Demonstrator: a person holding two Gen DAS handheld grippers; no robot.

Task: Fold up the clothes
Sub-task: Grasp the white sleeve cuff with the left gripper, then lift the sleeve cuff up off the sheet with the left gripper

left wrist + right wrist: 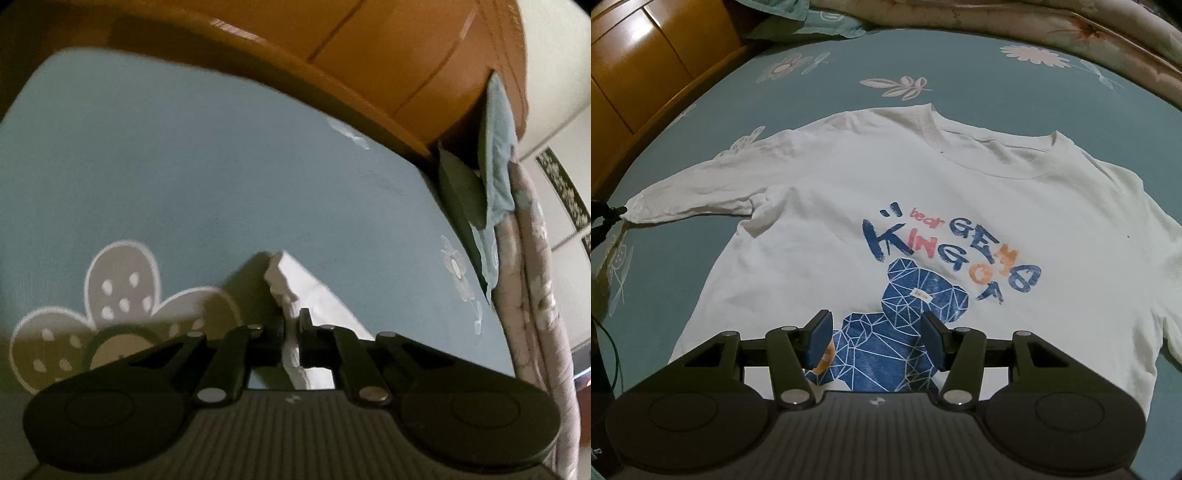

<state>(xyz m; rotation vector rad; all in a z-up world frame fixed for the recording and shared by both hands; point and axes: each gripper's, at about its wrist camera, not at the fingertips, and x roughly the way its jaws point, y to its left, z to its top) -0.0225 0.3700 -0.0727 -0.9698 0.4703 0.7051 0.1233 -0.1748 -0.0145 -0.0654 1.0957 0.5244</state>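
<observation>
A white T-shirt (pixel 849 184) with a blue bear print and "KING" lettering lies face up on a blue flowered bed sheet (pixel 923 66), collar away from me. Its left sleeve (pixel 687 188) stretches out to the left. The sleeve's end (pixel 295 280) rises as a crumpled white peak from my left gripper (pixel 293 328), which is shut on it. That gripper also shows as a dark shape at the far left edge (pixel 605 216) of the right wrist view. My right gripper (pixel 875 332) hovers open above the bear print, nothing between its blue pads.
An orange wooden headboard (pixel 369 55) borders the bed. A dark pillow (pixel 461 184) and a folded blue cloth (pixel 498 147) lean by it, next to a pink flowered quilt (pixel 532 277). The quilt (pixel 1034 22) runs along the far side. A thin green cable (pixel 613 350) hangs at left.
</observation>
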